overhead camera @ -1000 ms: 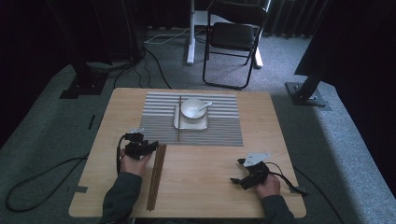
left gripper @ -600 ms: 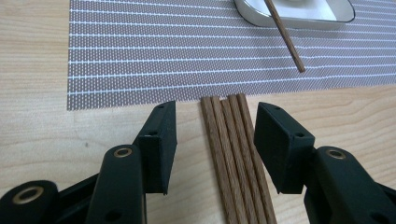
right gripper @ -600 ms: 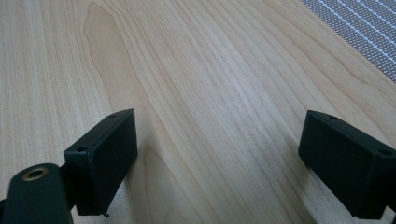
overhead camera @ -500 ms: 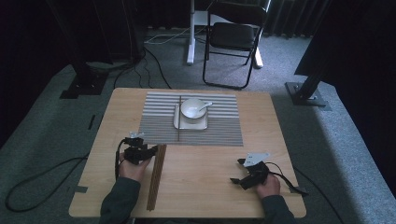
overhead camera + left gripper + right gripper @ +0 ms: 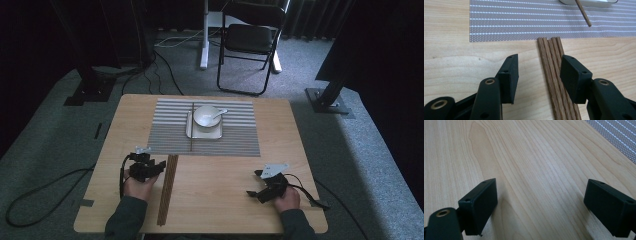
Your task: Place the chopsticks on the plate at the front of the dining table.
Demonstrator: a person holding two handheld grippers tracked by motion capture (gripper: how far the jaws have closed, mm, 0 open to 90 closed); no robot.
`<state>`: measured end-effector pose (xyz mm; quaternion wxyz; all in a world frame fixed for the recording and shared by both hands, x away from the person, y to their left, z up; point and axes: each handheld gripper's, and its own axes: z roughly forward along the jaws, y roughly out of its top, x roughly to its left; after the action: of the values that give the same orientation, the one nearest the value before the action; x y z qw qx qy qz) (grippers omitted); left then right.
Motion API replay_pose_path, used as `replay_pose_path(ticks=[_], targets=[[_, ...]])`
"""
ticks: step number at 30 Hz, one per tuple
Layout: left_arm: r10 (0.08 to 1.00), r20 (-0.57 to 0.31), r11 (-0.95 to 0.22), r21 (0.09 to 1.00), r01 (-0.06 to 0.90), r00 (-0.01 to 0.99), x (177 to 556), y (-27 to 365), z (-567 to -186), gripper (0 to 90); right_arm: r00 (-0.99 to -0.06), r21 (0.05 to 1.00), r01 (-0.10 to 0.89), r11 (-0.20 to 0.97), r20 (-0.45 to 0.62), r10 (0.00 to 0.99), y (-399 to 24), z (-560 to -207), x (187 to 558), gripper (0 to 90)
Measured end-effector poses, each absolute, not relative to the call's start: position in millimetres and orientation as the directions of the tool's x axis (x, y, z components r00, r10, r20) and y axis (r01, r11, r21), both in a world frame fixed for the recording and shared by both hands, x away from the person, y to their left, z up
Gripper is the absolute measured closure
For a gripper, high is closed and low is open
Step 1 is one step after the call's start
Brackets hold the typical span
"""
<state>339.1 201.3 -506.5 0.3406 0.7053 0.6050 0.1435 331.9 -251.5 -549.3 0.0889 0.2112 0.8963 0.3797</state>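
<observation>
Straddling the bundled chopsticks near the surface's front-left corner, our left tool gapes unclenched for pickup; right tool idles open.

left black two-jaw tongs: low by near-left edge, jaws spread wide | right black two-jaw tongs: low, jaws wide apart, holding nothing

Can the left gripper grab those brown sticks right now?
Probably yes. The left gripper is open, its fingers already sit either side of the wooden chopsticks, and nothing lies between them on the table.
</observation>
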Motion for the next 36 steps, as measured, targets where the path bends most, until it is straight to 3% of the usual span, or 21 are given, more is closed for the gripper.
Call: replay_pose_path(ticks=[36], targets=[[0.953,-0.158,-0.101,0.641,0.761,0.260,321,194,-517,51.6,-0.895,0.718,0.311,0.622,0.001,0.446,-252,-549,332,11.1]])
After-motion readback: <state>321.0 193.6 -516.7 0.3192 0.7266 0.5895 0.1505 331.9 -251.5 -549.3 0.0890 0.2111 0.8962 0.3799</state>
